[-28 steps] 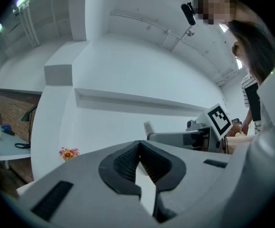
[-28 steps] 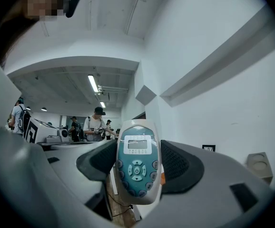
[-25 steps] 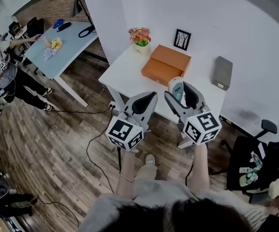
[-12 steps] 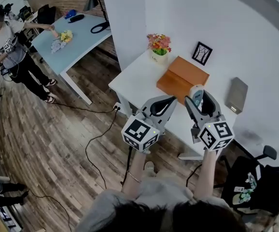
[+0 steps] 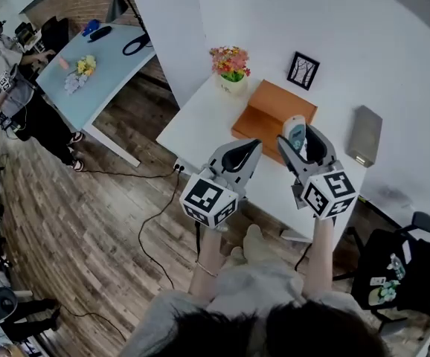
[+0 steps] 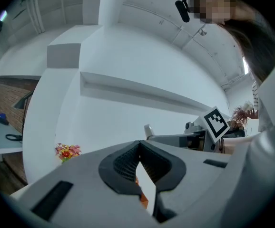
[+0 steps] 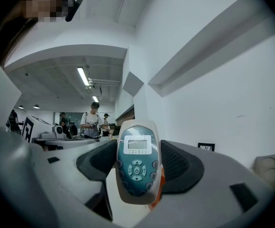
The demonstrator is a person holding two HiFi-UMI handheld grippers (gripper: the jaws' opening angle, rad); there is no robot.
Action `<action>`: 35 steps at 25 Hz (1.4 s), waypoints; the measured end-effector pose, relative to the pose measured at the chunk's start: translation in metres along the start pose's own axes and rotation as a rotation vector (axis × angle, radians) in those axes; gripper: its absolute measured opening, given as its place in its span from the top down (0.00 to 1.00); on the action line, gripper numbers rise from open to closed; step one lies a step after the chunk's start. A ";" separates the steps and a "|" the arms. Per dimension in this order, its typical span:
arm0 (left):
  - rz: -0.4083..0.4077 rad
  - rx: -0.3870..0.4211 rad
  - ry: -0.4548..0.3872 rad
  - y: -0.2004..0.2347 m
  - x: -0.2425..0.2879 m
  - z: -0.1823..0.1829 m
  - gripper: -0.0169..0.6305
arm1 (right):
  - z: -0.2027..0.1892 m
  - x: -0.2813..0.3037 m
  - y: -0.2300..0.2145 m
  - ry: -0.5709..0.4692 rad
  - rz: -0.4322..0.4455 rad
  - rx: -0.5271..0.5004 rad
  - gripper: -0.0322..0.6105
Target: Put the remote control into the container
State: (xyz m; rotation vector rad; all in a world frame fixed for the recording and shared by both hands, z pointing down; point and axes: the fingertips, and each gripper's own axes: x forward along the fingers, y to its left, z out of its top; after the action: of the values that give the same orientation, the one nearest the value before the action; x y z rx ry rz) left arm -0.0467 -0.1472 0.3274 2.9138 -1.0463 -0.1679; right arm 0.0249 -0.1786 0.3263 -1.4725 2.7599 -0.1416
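Note:
A white and teal remote control (image 5: pixel 294 131) stands upright between the jaws of my right gripper (image 5: pixel 298 141), which is shut on it. In the right gripper view the remote (image 7: pixel 137 167) faces the camera, screen and buttons showing, clamped at its sides. The container, an orange box (image 5: pixel 274 106), lies on the white table (image 5: pixel 200 121) just beyond both grippers. My left gripper (image 5: pixel 254 146) hovers to the left of the right one, over the table's front edge. Its jaws meet at the tips with nothing held (image 6: pixel 138 148).
A flower pot (image 5: pixel 231 65), a small picture frame (image 5: pixel 302 71) and a grey box (image 5: pixel 365 136) stand on the same table by the wall. Beyond are a blue table (image 5: pixel 96 65) with a person (image 5: pixel 7 88) beside it, cables on the wood floor, and a black chair (image 5: pixel 401 266).
Both grippers stay raised side by side, the right one still holding the remote. The table and box have slid a little across the head view. The far person has shifted.

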 end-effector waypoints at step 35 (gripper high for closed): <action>0.065 -0.084 0.216 0.101 0.096 -0.085 0.97 | -0.113 0.114 -0.094 0.342 0.099 0.011 0.51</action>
State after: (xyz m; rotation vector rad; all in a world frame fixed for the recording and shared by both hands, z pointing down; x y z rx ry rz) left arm -0.0270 -0.2864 0.4112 2.7438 -1.0678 0.1008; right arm 0.0333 -0.3167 0.4502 -1.4230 3.0807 -0.4454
